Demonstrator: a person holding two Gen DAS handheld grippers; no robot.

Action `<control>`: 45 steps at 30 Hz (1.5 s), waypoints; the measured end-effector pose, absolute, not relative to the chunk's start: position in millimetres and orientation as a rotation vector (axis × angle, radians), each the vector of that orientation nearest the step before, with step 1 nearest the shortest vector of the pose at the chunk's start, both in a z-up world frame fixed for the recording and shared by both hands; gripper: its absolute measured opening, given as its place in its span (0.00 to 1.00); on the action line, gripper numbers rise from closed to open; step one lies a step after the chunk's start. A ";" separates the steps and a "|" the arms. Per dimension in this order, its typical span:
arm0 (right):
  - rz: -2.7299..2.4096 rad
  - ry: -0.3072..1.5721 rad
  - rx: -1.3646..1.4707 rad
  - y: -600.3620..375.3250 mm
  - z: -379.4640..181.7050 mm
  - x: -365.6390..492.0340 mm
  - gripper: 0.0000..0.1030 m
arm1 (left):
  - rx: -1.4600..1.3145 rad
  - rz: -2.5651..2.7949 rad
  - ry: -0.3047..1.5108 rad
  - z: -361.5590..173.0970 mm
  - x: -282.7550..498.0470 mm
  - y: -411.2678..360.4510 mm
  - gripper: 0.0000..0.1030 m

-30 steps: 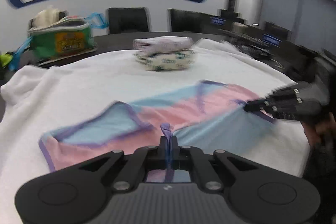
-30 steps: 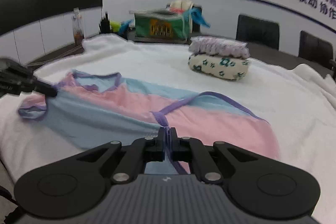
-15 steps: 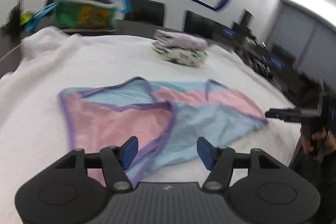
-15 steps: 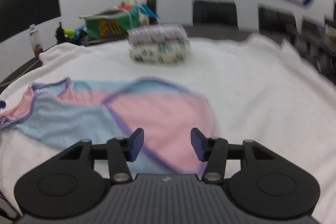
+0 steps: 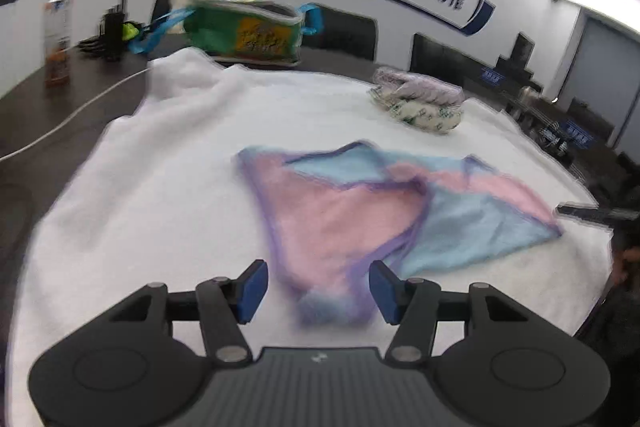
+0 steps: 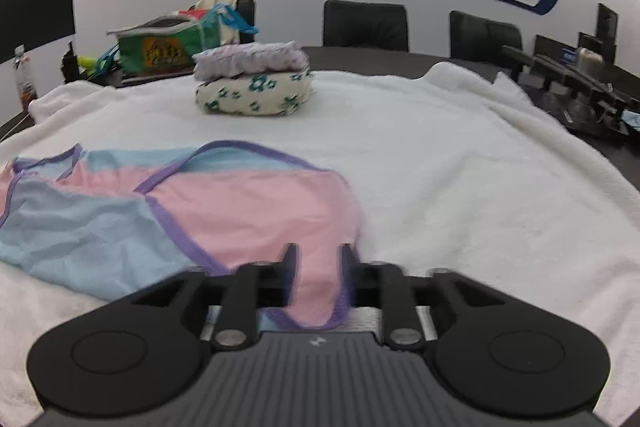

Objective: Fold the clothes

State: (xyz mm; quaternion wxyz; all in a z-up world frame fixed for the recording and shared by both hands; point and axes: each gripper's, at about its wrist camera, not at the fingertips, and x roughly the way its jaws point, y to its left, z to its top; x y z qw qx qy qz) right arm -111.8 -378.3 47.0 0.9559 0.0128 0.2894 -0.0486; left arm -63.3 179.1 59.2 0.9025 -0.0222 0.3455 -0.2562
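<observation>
At nine o'clock in the right wrist view, the garment [image 6: 168,211] lies spread on the white towel [image 6: 460,167] that covers the table [image 6: 380,57]. It is thin fabric in pink and light blue panels edged with purple binding, creased, with one layer lapped over another. Its pink end reaches to six o'clock, between the fingers of the right tool [image 6: 316,267]; the jaws stand apart and have just been closing, pads not visibly pressing the cloth. In the left wrist view the left tool [image 5: 314,287] is open, its jaws also closing slightly, the garment's blurred tip between them. Two folded clothes [image 6: 254,83] sit stacked at twelve o'clock.
</observation>
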 end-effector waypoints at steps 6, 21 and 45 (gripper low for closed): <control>0.177 0.571 -0.111 -322.1 52.8 -121.5 0.35 | 0.116 -0.661 0.660 51.9 -77.7 150.7 0.53; 0.227 0.663 -0.195 -309.5 23.3 -110.9 0.34 | 0.326 -0.738 0.641 33.0 -49.6 140.6 0.11; 0.214 0.666 -0.101 -318.3 20.9 -104.5 0.13 | 0.192 -0.865 0.589 68.0 -26.4 166.4 0.72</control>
